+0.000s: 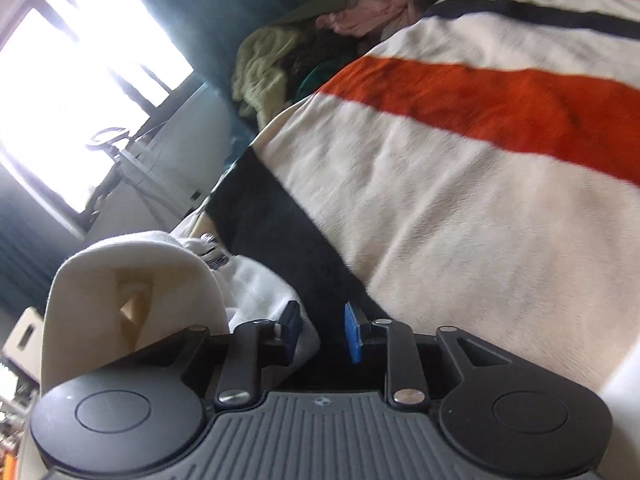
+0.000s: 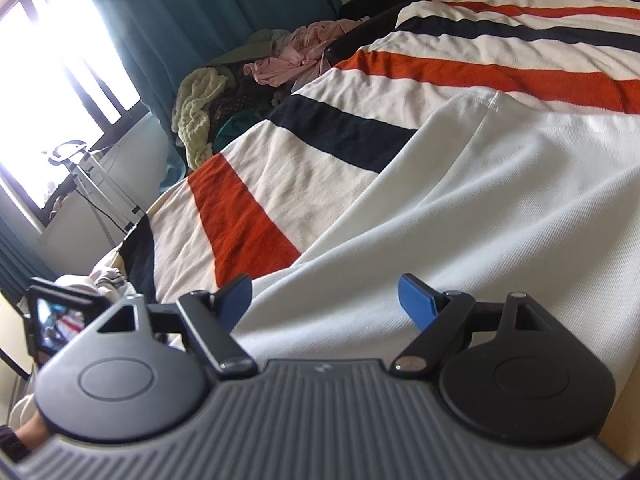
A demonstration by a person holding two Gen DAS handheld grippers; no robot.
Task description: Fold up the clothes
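A white garment (image 2: 480, 208) lies spread on the striped bedspread (image 2: 248, 216) in the right wrist view. My right gripper (image 2: 324, 300) hovers just over its near edge, jaws wide open with nothing pinched. In the left wrist view a bunched, folded-over part of the white garment (image 1: 132, 272), with a metal fastener (image 1: 216, 258), sits at the bed's edge to the left. My left gripper (image 1: 322, 334) has its jaws narrowly apart. The cloth's edge touches the left pad (image 1: 291, 330), while the right pad (image 1: 353, 334) stands free over a dark stripe.
A heap of clothes (image 2: 224, 104), green, pink and dark, lies at the far side of the bed below teal curtains. A bright window (image 2: 52, 92) and a metal stand (image 2: 92, 176) are to the left. The other gripper's camera (image 2: 60, 320) and a hand (image 2: 24, 436) show at lower left.
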